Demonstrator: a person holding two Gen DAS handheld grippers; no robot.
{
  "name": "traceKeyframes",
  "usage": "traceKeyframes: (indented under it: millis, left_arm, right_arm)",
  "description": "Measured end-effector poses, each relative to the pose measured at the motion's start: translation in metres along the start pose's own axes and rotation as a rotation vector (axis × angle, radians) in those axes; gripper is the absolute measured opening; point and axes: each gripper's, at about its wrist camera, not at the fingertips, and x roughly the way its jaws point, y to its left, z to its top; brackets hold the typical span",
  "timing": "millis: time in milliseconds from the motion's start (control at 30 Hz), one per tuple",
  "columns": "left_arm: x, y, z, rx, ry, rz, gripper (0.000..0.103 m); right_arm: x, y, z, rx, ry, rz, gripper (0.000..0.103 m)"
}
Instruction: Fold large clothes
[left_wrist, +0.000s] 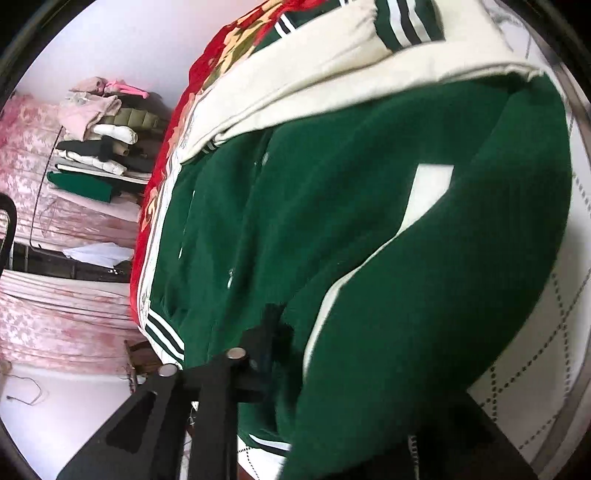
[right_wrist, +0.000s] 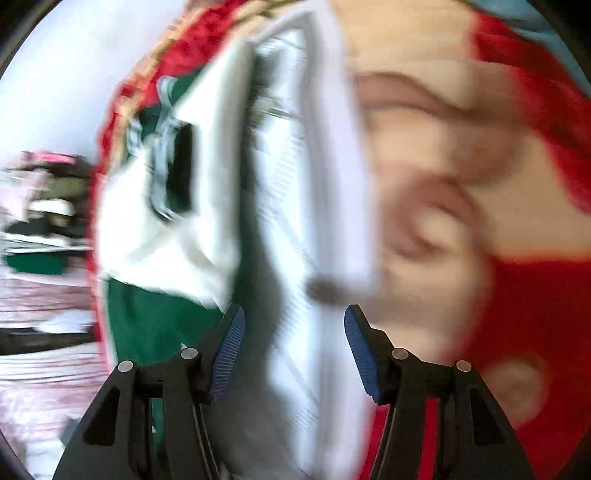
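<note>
Green cloth filled the view of my left tool (left_wrist: 271, 343), so close that it covered the tips. I judged that this tool was clamped on the jacket (left_wrist: 332, 229), because one finger went into the fabric and a fold rose over it, but the second finger was hidden, so I was not fully sure.

My right tool (right_wrist: 294, 349) had its two blue pads (right_wrist: 229, 354) wide apart and held nothing. Its view was strongly blurred, so I could tell only colours there: the white sleeve (right_wrist: 155, 236) and some green on the left, and a white strip between the pads that I could not name.

The jacket lay on a bed, over a red blanket (left_wrist: 207, 62) with a flower pattern. Its green body was spread out, one cream sleeve (left_wrist: 332, 74) with a striped cuff was laid across the upper part, and the near side was lifted. I judged the folding was somewhere in the middle: a sleeve seemed brought in, but the body was not yet folded into a packet, and the lifted part was not laid down.

Under the blanket I saw a white quilted cover (left_wrist: 535, 332) with dotted diamond lines. Beyond the bed edge a stack of folded clothes (left_wrist: 99, 144) rested on pink patterned fabric (left_wrist: 55, 295), and behind it was a plain pale wall (left_wrist: 122, 40).
</note>
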Motion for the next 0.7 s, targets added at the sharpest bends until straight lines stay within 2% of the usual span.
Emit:
traceKeyframes:
  millis: [67, 200, 233, 267, 300, 367, 467, 567, 700]
  left_arm:
    - [-0.002, 0.002, 0.001, 0.007, 0.001, -0.013, 0.018]
    - [-0.002, 0.005, 0.003, 0.029, 0.005, -0.032, 0.018]
    - [-0.002, 0.006, 0.004, 0.036, 0.011, -0.039, 0.018]
    - [-0.001, 0.007, 0.005, 0.037, 0.014, -0.044, 0.018]
    - [-0.002, 0.009, 0.006, 0.039, 0.015, -0.059, 0.018]
    - [-0.003, 0.014, 0.008, 0.036, 0.028, -0.084, 0.017]
    - [-0.006, 0.029, 0.012, 0.017, 0.036, -0.132, 0.017]
    - [-0.009, 0.054, 0.015, -0.024, 0.037, -0.197, 0.016]
    - [-0.01, 0.096, 0.023, -0.073, 0.036, -0.313, 0.015]
  right_arm:
    - [0.02, 0.005, 0.015, 0.02, -0.019, 0.119, 0.071]
    - [0.066, 0.014, 0.035, 0.071, -0.013, 0.252, 0.07]
    - [0.073, 0.016, 0.039, 0.085, -0.009, 0.273, 0.066]
    - [0.08, 0.021, 0.041, 0.1, -0.017, 0.273, 0.035]
    - [0.084, 0.025, 0.042, 0.103, -0.02, 0.246, 0.02]
    - [0.084, 0.04, 0.041, 0.082, -0.051, 0.224, 0.011]
    - [0.069, 0.07, 0.036, 0.027, -0.076, 0.191, 0.008]
    - [0.048, 0.101, 0.038, -0.002, -0.094, 0.195, 0.008]
    - [0.015, 0.145, 0.044, -0.053, -0.114, 0.182, 0.008]
